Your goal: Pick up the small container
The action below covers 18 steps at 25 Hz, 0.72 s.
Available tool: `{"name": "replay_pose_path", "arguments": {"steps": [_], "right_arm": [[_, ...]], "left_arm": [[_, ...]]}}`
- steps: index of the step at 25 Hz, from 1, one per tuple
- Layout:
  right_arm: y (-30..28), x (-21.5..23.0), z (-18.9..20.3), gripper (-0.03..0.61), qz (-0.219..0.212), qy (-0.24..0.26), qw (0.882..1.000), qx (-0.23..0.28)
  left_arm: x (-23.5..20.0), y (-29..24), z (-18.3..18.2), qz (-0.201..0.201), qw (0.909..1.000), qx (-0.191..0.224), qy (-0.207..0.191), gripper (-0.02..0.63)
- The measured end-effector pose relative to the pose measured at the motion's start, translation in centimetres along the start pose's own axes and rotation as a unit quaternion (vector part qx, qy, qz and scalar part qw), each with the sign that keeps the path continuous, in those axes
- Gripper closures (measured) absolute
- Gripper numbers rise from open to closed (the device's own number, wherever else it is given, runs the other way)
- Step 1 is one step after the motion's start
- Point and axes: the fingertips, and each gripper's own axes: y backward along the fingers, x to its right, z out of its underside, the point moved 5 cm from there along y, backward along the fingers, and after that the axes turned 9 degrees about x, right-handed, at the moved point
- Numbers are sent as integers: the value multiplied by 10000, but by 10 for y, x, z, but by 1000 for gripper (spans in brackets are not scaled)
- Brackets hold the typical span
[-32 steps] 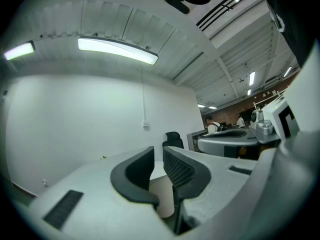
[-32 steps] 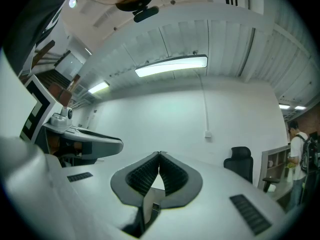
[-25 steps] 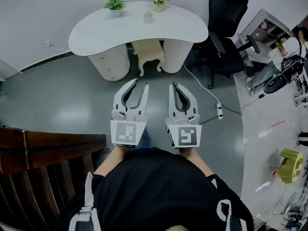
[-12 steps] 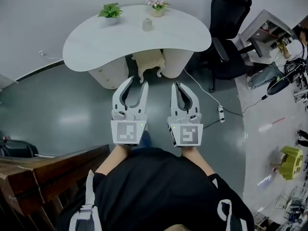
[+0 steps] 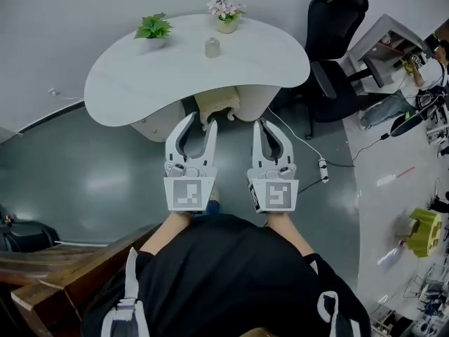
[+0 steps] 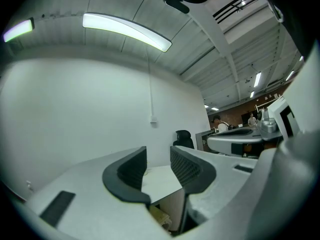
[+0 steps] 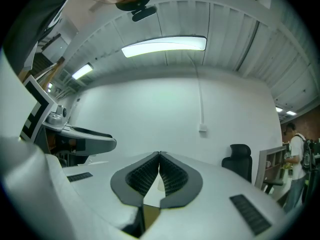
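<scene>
The small container (image 5: 212, 47), a pale beige cup, stands on the white kidney-shaped table (image 5: 140, 83) between a green plant (image 5: 152, 28) and a pot of flowers (image 5: 225, 12). Both grippers are held side by side in front of the person, short of the table's near edge and well away from the cup. My left gripper (image 5: 203, 120) is open with a clear gap and nothing between its jaws; in the left gripper view (image 6: 157, 156) only the tabletop shows through the gap. My right gripper (image 5: 259, 122) is shut and empty, its tips touching in the right gripper view (image 7: 159, 154).
A cream stool (image 5: 214, 102) sits under the table. A black office chair (image 5: 337, 27) stands to the right, with a cable and power strip (image 5: 321, 166) on the floor nearby. A wooden rail (image 5: 70, 286) is at lower left, a yellow stool (image 5: 424, 234) at far right.
The table has drawn nearer and shifted left in the head view. The wooden rail has slid down toward the lower left. Both grippers keep their place in front of the body.
</scene>
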Motion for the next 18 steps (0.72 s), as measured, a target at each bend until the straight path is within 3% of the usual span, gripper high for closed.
{"name": "replay_pose_path", "arguments": {"steps": [18], "right_arm": [[-71,8,27,555,-66,-45,10000,-48]], "left_arm": [[-43,-62,27,71,9997,-190,148,445]]}}
